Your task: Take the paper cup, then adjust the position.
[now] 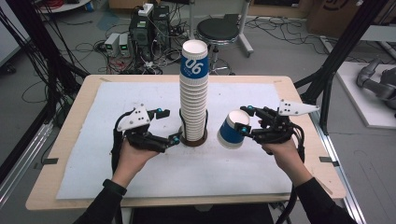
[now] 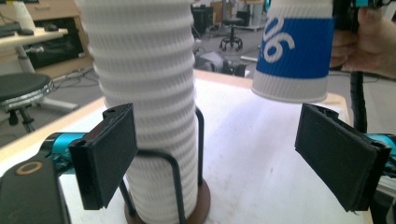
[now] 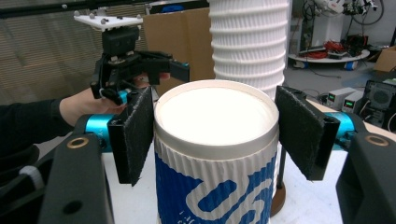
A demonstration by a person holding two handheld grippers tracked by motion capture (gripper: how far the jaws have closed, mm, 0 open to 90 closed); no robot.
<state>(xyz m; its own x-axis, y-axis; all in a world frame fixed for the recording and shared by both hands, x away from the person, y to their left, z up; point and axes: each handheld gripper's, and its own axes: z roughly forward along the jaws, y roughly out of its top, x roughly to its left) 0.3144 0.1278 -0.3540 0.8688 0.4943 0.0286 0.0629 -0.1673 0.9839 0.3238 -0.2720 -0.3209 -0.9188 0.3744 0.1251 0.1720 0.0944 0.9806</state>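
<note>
A tall stack of white ribbed paper cups [image 1: 194,93], topped by a cup with a blue "06" band, stands in a wire holder with a brown base [image 1: 194,140] at the middle of the table. My left gripper [image 1: 170,125] is open just left of the stack's foot. In the left gripper view the stack [image 2: 144,70] rises close behind the left pad [image 2: 107,154], and nothing sits between the pads. My right gripper [image 1: 243,119] is shut on a single blue-banded cup [image 1: 231,130], held tilted above the mat to the right of the stack. Its pads [image 3: 133,135] clamp the cup's rim [image 3: 215,177].
A white mat [image 1: 140,172] covers the wooden table [image 1: 70,154]. Beyond the far edge are a black stool [image 1: 217,30], computer boxes and cables on the floor [image 1: 140,32]. Black frame poles [image 1: 341,46] rise at the left and right sides.
</note>
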